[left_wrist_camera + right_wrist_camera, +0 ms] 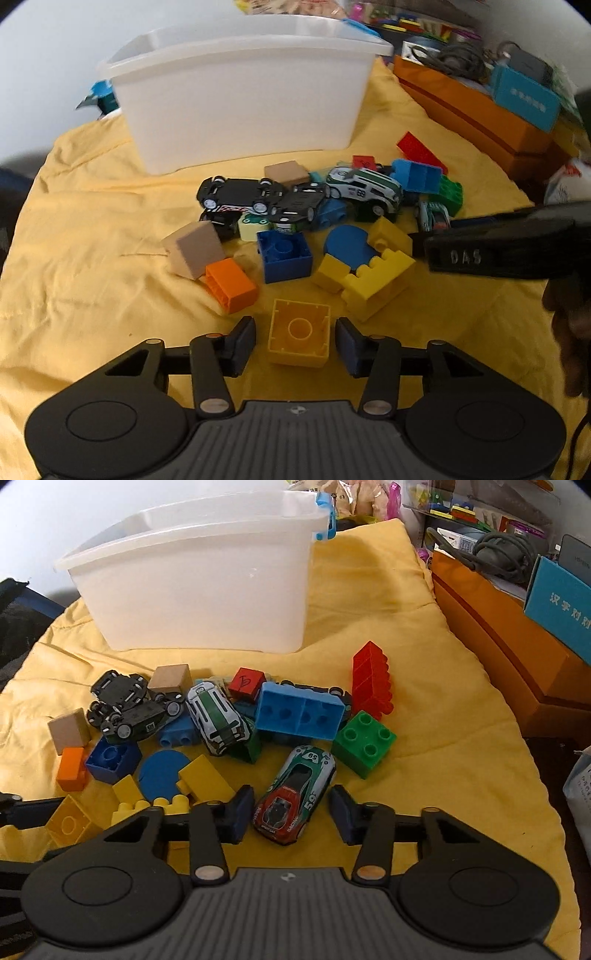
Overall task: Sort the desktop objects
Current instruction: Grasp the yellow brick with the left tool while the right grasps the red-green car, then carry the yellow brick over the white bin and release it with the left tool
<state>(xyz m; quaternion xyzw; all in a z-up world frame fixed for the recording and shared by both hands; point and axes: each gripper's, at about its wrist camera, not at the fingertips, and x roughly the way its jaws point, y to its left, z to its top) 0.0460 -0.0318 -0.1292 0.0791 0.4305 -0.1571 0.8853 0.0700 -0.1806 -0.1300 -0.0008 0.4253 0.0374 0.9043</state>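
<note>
In the left wrist view, the left hand-held gripper sits low in the frame with its jaws spread wide on either side of a hollow yellow block lying open side up on the yellow cloth; neither pad touches it. Above it, mid-frame, lie an orange block, a dark blue block and a yellow brick cluster, with upturned black toy cars behind. The white bin fills the upper centre.

In the right wrist view, the right hand-held gripper is likewise released, its jaws flanking the nose of a red-and-green race car at lower centre without gripping it. A green brick lies just right of the car, a light blue brick above it, and a red brick stands up toward the right.
</note>
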